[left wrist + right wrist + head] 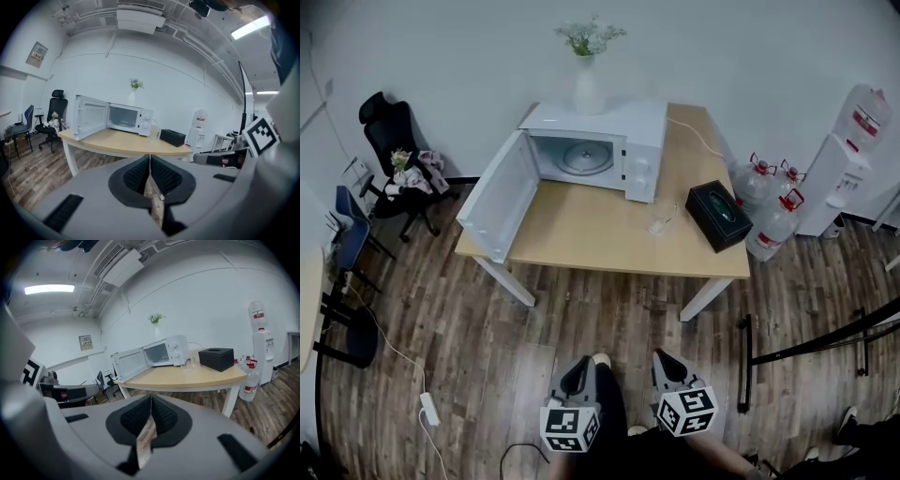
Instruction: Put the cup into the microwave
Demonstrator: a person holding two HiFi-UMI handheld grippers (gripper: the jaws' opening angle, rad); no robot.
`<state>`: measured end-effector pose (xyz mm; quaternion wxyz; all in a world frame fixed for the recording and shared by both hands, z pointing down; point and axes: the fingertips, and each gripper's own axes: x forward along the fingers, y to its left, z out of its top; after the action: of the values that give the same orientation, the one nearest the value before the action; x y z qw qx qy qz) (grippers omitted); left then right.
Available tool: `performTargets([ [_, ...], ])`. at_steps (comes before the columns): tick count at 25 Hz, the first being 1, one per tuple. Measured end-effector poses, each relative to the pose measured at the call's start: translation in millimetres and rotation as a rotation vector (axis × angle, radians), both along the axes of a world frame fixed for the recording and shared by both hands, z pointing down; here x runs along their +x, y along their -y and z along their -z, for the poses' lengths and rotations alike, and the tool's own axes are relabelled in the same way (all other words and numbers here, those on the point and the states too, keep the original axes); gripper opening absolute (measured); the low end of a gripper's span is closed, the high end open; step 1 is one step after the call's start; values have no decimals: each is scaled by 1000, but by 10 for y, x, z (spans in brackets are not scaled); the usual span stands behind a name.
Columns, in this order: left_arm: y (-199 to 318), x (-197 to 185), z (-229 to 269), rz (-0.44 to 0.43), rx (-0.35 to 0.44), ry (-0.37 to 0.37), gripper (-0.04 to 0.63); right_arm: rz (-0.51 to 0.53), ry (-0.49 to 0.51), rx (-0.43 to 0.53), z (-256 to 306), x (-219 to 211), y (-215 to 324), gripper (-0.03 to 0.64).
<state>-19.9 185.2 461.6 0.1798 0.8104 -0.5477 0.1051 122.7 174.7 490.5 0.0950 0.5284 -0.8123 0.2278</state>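
Observation:
A clear glass cup (pixel 661 217) stands on the wooden table (pixel 581 239), just in front of the white microwave (pixel 639 150) and left of a black box (pixel 719 215). The microwave's door (pixel 495 199) hangs wide open to the left, and the turntable inside is bare. My left gripper (pixel 578 372) and right gripper (pixel 665 362) are side by side low over the floor, well short of the table, both shut with nothing in them. The left gripper view shows the cup (pixel 153 136) far ahead of the shut left gripper (pixel 150 161). The right gripper view shows the cup (pixel 189 363) beyond the shut right gripper (pixel 151 401).
A vase of flowers (pixel 588 82) sits on top of the microwave. Water bottles (pixel 769 211) and a dispenser (pixel 853 159) stand right of the table. Office chairs (pixel 394 159) are at the left, a power strip (pixel 428 409) lies on the floor, and a black rack (pixel 806 347) is at the right.

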Motion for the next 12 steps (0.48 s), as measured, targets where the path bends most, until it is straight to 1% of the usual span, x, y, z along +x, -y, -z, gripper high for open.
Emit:
performTargets([
  [12, 984, -378, 57, -24, 0, 15, 11, -9, 11, 4, 78, -425, 1000, -6],
])
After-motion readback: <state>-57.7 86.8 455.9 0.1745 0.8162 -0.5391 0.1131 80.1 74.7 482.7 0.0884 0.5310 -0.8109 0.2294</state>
